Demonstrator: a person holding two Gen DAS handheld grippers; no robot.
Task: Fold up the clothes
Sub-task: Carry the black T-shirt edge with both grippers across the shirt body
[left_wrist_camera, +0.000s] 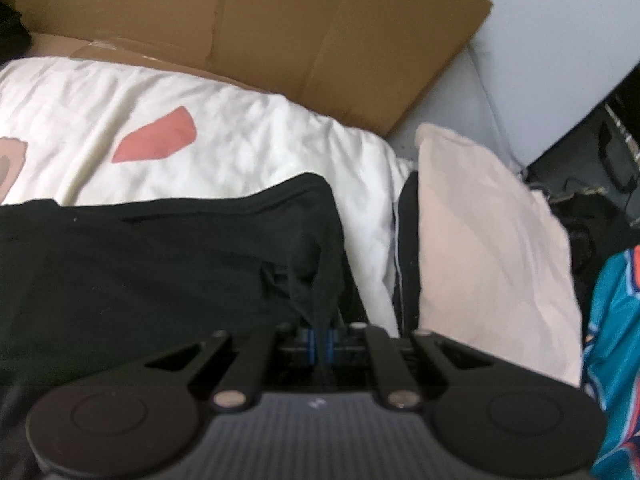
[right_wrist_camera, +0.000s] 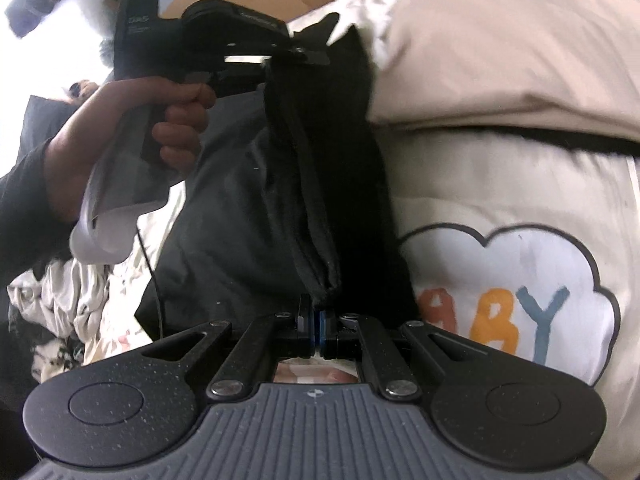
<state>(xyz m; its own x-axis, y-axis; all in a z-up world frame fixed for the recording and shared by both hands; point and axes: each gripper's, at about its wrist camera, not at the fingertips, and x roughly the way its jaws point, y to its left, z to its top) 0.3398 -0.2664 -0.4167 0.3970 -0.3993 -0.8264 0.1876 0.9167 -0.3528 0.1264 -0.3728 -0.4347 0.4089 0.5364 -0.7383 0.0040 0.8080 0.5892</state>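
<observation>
On the cream quilt (right_wrist_camera: 500, 184), a white cloud patch (right_wrist_camera: 504, 296) carries coloured letters reading "ABY": a partly hidden red one, orange B, blue Y. Small white print on the left gripper (right_wrist_camera: 316, 58) is too blurred to read.

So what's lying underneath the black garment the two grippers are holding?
Under the black garment lies a white quilt with pink patches; the part beneath the cloth is hidden. Left gripper and right gripper pinch its edge.

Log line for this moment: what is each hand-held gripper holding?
left hand-held gripper: shut on black garment | right hand-held gripper: shut on black garment edge | garment: held between both above cream bedding | fold: unfinished
</observation>
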